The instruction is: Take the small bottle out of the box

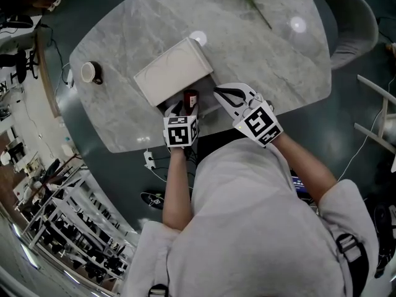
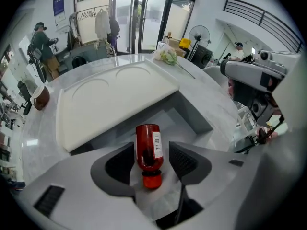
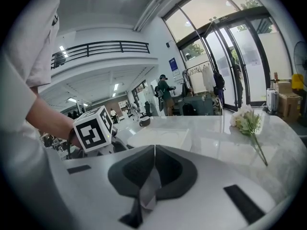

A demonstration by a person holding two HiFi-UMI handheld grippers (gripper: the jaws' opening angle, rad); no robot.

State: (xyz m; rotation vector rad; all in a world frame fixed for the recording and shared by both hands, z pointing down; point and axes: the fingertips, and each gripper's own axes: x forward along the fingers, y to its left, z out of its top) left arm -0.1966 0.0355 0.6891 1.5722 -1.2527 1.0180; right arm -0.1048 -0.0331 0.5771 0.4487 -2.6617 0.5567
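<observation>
One small bottle [image 2: 149, 150], red with a red cap and a white label, lies on its side between the fingers [image 2: 184, 162] of the left gripper [image 2: 151, 159], its cap towards that gripper's camera. The fingers stand well apart, one on each side of the bottle, and a gap shows between the bottle and the pad on either side, so they do not grip it. The bottle rests on a pale surface at the near, open side of the box [image 2: 192, 116]. Whether its far end still lies inside the grey tray or just before it cannot be told. The box's white lid [image 2: 110, 99] stands tilted above and behind the bottle, with two shallow round hollows in its face.

In the head view the box sits near the edge of the marble table [image 1: 266, 48] closest to the person, with the left gripper at that edge and its marker cube [image 1: 180, 130] facing up. Just beside it on the right is the right gripper [image 3: 152, 169]. Its fingers [image 3: 170, 171] are pressed together with nothing between them, and it hangs above the table edge, apart from the box.

A dark cup [image 1: 91, 73] stands to the left of the box, well apart. A sprig of pale flowers [image 3: 249, 121] lies at the far side of the table. A grey chair [image 1: 352, 23] stands beyond the table's right end.
</observation>
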